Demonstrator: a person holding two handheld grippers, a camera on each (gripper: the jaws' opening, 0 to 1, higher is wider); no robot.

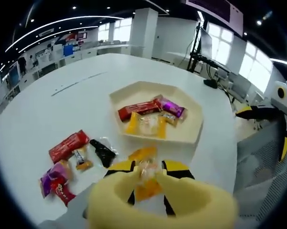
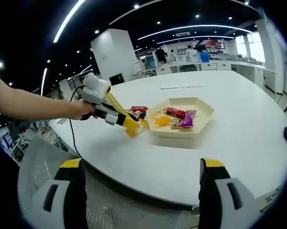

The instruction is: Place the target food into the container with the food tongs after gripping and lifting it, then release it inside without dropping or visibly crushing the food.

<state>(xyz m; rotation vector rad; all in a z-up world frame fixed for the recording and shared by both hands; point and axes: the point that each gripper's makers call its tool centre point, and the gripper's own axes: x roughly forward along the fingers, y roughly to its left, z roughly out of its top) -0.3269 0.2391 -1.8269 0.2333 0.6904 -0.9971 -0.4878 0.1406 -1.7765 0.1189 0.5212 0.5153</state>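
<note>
Gripping an orange-wrapped candy (image 1: 146, 177), the left claw (image 1: 148, 183) hangs just short of the tray (image 1: 193, 125); the right claw (image 2: 141, 183), spread wide, waits off the tabletop (image 2: 229, 143) edge.

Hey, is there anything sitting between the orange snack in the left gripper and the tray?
Nothing visible. The orange snack is clamped in the left gripper, and bare white table lies between it and the tray.

No text can be read: the print on the red wrapper (image 1: 68, 145) and on the purple wrapper (image 1: 169, 106) is too blurred to read.
</note>
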